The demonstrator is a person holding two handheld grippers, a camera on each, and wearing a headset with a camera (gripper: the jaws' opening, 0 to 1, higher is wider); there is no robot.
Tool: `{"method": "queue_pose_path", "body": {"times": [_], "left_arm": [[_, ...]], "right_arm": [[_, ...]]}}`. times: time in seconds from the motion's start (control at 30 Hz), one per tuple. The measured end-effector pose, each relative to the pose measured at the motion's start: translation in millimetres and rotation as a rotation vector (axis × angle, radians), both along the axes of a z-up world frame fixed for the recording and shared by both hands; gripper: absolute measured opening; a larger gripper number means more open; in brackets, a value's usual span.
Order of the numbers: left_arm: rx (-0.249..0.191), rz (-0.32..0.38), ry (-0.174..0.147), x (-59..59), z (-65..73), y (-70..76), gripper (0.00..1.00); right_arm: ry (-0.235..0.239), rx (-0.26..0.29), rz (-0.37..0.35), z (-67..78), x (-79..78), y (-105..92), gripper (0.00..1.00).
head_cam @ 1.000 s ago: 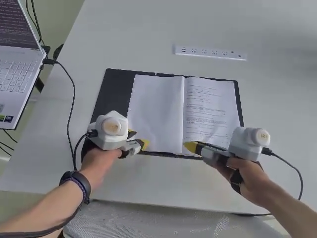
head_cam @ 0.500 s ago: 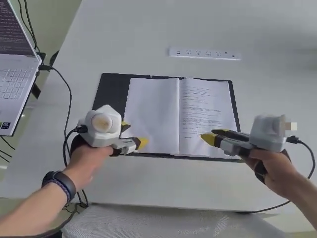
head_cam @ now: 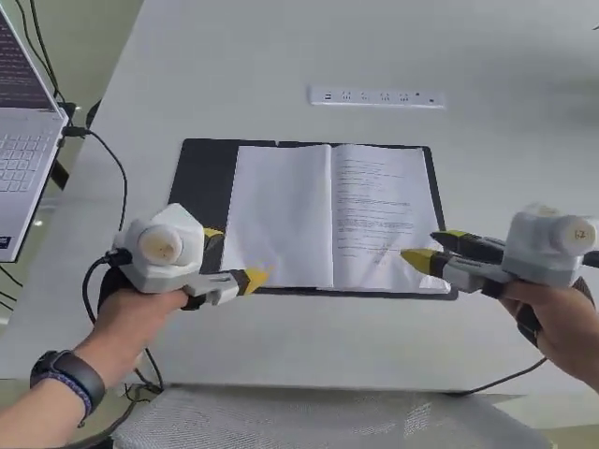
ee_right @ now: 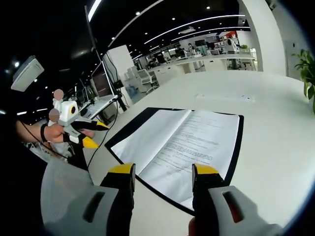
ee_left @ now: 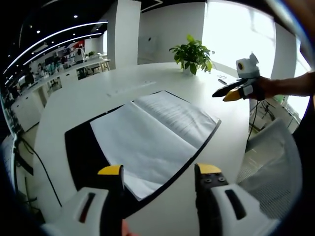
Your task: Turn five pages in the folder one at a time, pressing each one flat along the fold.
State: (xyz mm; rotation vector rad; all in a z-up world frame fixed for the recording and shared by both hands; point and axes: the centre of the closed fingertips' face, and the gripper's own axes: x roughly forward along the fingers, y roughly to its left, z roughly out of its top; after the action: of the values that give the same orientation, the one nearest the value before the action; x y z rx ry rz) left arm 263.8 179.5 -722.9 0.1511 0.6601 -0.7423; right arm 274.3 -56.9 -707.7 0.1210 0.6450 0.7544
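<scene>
In the head view, the open folder [head_cam: 281,217] lies flat at the centre of the white worktop [head_cam: 271,56], with a blank page on the left and a printed page on the right. The left gripper [head_cam: 234,255] hovers at the folder's lower left corner. The right gripper [head_cam: 432,248] hangs over its lower right corner. A power strip [head_cam: 374,96] lies above the folder, and a laptop [head_cam: 17,164] sits at the left edge.

In the left gripper view, the left gripper [ee_left: 159,169] is spread wide and empty, with the folder [ee_left: 147,132] just beyond its tips. The right gripper [ee_left: 234,91] shows at upper right, near a potted plant [ee_left: 192,51].

In the right gripper view, the right gripper [ee_right: 163,169] is likewise spread and holds nothing, above the near edge of the folder [ee_right: 187,142]. The left gripper [ee_right: 86,135] is at the left, in front of what is probably the laptop [ee_right: 106,103].
</scene>
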Motion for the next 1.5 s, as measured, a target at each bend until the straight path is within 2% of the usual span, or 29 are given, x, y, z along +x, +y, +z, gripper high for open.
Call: {"method": "queue_pose_path", "body": {"times": [0.1, 0.2, 0.3, 0.37, 0.6, 0.7, 0.9, 1.07, 1.13, 1.23, 1.5], "left_arm": [[-0.005, -0.001, -0.011, -2.8, 5.5, -1.6, 0.59], [-0.012, -0.001, -0.021, -5.9, 11.7, -3.7, 0.61], [0.000, 0.000, -0.043, -8.1, 17.2, -3.2, 0.63], [-0.011, 0.010, -0.047, -9.9, 20.7, -1.7, 0.64], [-0.033, 0.063, -0.048, -19.2, 29.9, 7.9, 0.67], [-0.042, 0.086, -0.045, -23.7, 34.8, 12.0, 0.68], [-0.049, 0.110, -0.041, -29.7, 38.1, 15.3, 0.70], [-0.059, 0.095, -0.027, -32.8, 37.8, 10.7, 0.72], [-0.048, 0.088, -0.026, -31.8, 37.1, 8.5, 0.72], [-0.056, 0.085, -0.025, -29.6, 38.3, 5.4, 0.72], [-0.052, 0.034, -0.024, -23.2, 39.6, -12.5, 0.71]], "right_arm": [[-0.009, -0.021, -0.001, 3.6, -7.6, -1.4, 0.48], [-0.015, -0.036, 0.000, 4.3, -8.2, -5.7, 0.50], [-0.019, -0.050, 0.005, 5.3, -14.7, -7.9, 0.53], [-0.021, -0.061, 0.007, 6.3, -20.2, -8.9, 0.55], [-0.027, -0.066, -0.013, 8.2, -36.5, -15.6, 0.61], [-0.015, -0.065, -0.012, 7.8, -44.1, -16.0, 0.63], [-0.015, -0.056, -0.032, 10.8, -49.9, -19.3, 0.66], [-0.011, -0.052, -0.038, 13.9, -53.1, -17.1, 0.66], [-0.002, -0.057, -0.033, 12.0, -54.4, -17.3, 0.68], [0.003, -0.062, -0.030, 9.7, -54.7, -18.1, 0.67], [0.010, -0.062, -0.036, 11.2, -57.3, -14.9, 0.68]]}}
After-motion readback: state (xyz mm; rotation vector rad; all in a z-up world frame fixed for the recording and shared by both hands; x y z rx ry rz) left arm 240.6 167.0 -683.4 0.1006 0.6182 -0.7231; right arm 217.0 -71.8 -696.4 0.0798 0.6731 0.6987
